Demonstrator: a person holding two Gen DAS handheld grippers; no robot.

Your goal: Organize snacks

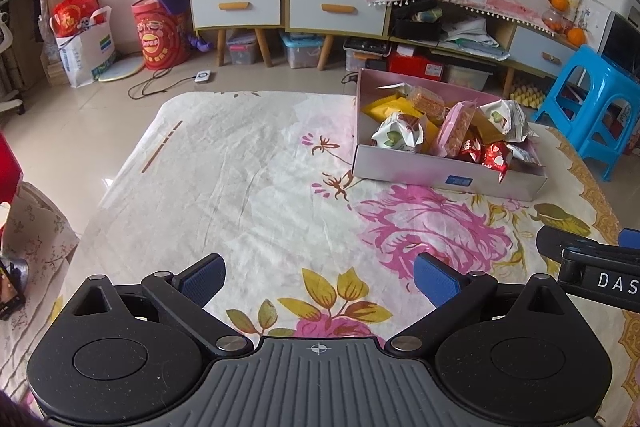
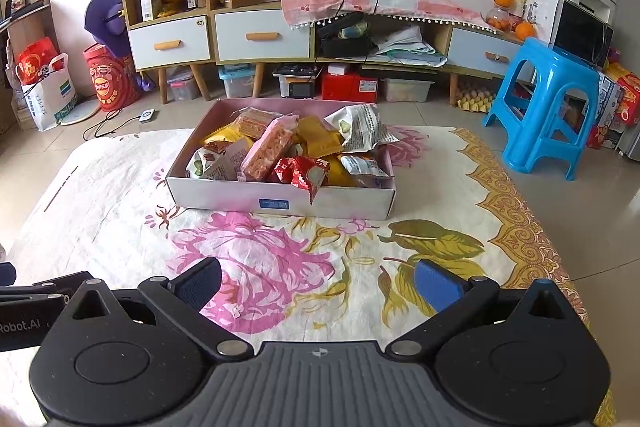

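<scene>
A shallow pink cardboard box [image 1: 404, 169] [image 2: 224, 195] sits on the flowered cloth at the far side of the table. Several wrapped snacks fill it: yellow packets [image 2: 318, 135], a pink-wrapped crispy bar [image 2: 269, 149], red foil packets [image 2: 302, 171] and white-green packets [image 2: 362, 127]. My left gripper [image 1: 318, 279] is open over the near cloth, left of and well short of the box, holding nothing. My right gripper [image 2: 318, 285] is open too, centred in front of the box with bare cloth between them. Its side shows at the right edge of the left wrist view.
The flowered cloth [image 1: 240, 187] covers the table. Beyond it lie tiled floor, a blue plastic stool [image 2: 548, 107], low cabinets with drawers [image 2: 260, 35], storage bins, and a red drum [image 1: 162, 35] with bags. The table's far edge is just behind the box.
</scene>
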